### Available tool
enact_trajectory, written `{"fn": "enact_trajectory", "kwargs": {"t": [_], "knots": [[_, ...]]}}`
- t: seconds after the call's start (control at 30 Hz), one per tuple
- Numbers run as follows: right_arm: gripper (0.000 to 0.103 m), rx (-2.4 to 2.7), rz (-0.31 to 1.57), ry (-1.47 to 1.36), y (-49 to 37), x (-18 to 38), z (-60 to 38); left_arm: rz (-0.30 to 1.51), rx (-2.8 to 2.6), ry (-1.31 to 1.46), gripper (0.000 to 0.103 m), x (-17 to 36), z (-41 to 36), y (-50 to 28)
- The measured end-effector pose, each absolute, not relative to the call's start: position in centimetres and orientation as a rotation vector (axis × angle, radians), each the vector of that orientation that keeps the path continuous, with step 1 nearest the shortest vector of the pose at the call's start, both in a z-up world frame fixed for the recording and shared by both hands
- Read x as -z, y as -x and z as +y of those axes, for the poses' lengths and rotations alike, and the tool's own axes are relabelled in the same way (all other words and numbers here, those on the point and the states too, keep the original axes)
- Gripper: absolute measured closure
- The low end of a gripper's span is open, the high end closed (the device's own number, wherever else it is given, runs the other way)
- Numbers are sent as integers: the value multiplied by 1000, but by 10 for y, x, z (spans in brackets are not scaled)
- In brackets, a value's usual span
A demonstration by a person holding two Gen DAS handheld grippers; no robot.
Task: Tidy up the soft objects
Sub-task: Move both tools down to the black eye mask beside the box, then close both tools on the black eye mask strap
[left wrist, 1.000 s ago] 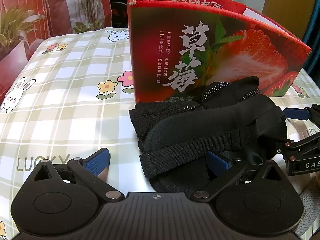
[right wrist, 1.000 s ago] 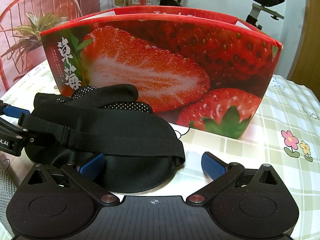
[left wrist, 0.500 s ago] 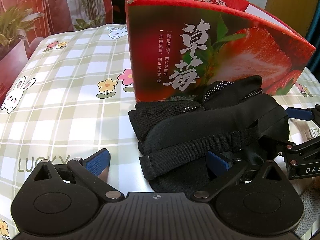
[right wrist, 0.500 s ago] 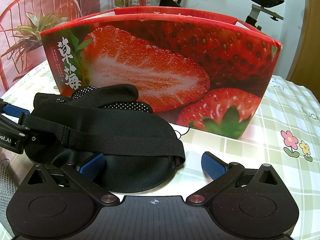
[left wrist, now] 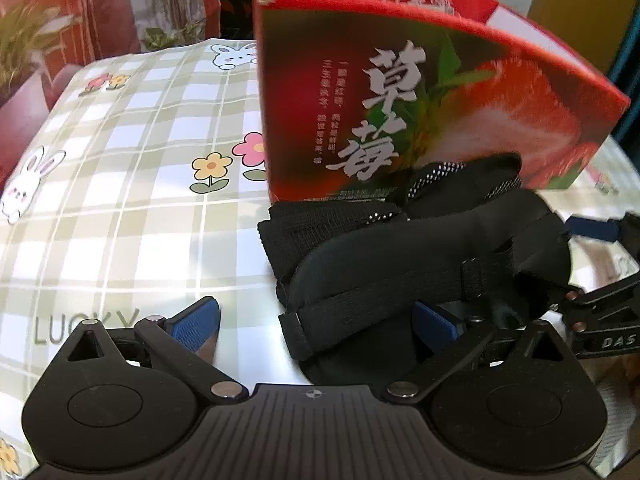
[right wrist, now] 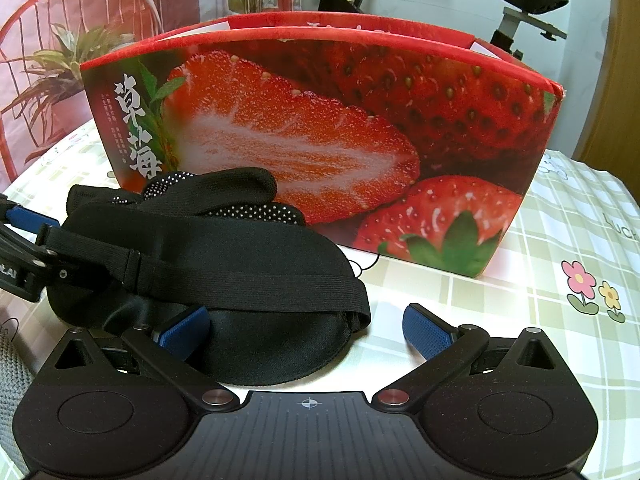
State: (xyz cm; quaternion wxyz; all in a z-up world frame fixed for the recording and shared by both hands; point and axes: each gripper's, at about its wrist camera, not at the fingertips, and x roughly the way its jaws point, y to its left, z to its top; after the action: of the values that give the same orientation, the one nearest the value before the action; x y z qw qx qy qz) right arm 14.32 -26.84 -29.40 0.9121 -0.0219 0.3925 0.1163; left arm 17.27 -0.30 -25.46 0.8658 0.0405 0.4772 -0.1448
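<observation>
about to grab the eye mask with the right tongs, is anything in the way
Nothing visible. The right tongs are open at the eye mask, one pad already against its edge. The left tongs flank its other end. It lies on a dotted glove.

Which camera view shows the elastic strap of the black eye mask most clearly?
The right wrist view: there the strap runs sharp and nearly whole across the eye mask, with its slider visible. In the left wrist view the strap is slightly blurred, seen at an angle, and its near end sticks out toward the camera.
</observation>
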Motion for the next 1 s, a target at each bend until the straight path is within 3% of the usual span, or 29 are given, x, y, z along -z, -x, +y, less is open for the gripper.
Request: {"fn": "enact_trajectory", "kwargs": {"t": [0.1,0.33,0.43,0.87,1.0], "knots": [[0,-237,825,49,-145,292,-268,986,315,-31,5,252,5,-170],[0,-223,857,46,-146,287,-266,940,325,-46,47,247,9,-157],[1,-227,868,42,-144,286,-267,929,346,-54,60,247,6,-153],[26,-253,868,-21,-125,275,-277,896,356,-98,59,251,-3,-145],[28,-265,869,-34,-121,273,-278,892,361,-91,58,252,-1,-143]]}}
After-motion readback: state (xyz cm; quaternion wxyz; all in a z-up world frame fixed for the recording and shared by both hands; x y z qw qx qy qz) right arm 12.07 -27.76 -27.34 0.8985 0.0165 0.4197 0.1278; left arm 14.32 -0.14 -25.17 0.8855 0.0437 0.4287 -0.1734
